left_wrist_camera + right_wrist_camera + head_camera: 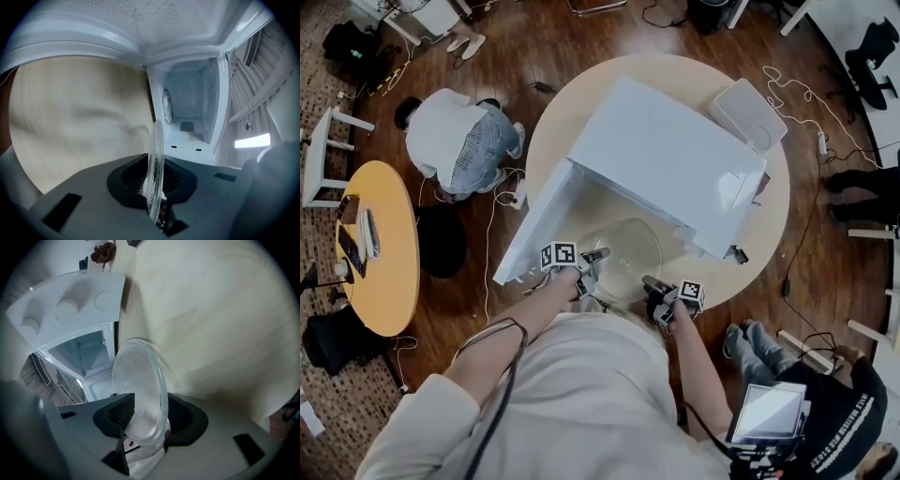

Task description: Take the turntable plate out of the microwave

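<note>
While the round table point(773, 234) is taken up by the white microwave point(666, 155) with its door swung open, the glass turntable plate point(623, 253) is held outside the cavity, just in front of the opening. Its rim is pinched by the left gripper point(596, 254), jaws pressed tight on the glass. The right gripper point(656, 284) is spread wide, the plate's edge between its jaws, unclamped.

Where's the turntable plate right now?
The turntable plate is outside the microwave, low centre in the head view, just before its open front, its left rim clamped in the left gripper.
</note>
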The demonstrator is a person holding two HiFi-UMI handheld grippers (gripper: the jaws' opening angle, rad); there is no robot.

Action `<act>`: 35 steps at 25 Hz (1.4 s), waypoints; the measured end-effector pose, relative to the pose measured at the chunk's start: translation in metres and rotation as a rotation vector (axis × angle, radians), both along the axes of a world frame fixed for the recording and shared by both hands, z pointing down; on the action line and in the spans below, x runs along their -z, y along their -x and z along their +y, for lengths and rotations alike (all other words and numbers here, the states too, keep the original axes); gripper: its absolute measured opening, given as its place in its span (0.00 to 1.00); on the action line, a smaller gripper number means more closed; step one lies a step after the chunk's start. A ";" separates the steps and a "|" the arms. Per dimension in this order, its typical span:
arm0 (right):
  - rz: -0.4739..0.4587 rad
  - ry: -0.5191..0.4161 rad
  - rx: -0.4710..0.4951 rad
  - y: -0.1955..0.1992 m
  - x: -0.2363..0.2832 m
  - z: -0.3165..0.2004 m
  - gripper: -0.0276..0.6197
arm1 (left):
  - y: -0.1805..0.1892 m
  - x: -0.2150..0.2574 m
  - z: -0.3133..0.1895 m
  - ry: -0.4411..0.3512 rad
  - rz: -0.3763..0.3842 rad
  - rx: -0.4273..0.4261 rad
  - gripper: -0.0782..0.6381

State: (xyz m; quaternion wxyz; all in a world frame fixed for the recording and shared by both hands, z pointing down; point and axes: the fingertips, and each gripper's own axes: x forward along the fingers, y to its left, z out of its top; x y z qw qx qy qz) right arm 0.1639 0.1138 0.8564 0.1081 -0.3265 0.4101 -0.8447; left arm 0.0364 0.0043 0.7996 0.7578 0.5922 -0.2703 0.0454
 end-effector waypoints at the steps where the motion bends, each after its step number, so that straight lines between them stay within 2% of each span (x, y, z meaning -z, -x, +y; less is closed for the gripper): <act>1: -0.010 -0.003 -0.013 0.000 0.002 0.002 0.33 | 0.001 0.001 -0.002 -0.005 0.001 0.003 0.15; 10: -0.038 0.018 -0.080 0.000 0.004 0.028 0.33 | 0.006 0.002 -0.008 -0.015 -0.012 0.034 0.15; 15: -0.052 0.015 -0.074 0.004 0.010 0.035 0.33 | 0.008 0.000 -0.004 -0.016 -0.023 0.047 0.16; 24: -0.006 0.029 -0.036 0.010 0.002 0.047 0.33 | 0.009 -0.002 0.002 -0.031 -0.055 0.069 0.15; 30: 0.019 0.041 -0.072 0.009 -0.001 0.050 0.33 | 0.008 -0.001 0.005 -0.065 -0.090 0.069 0.15; 35: -0.009 -0.032 -0.121 0.010 0.004 0.041 0.32 | 0.010 -0.005 0.012 -0.043 -0.084 0.106 0.15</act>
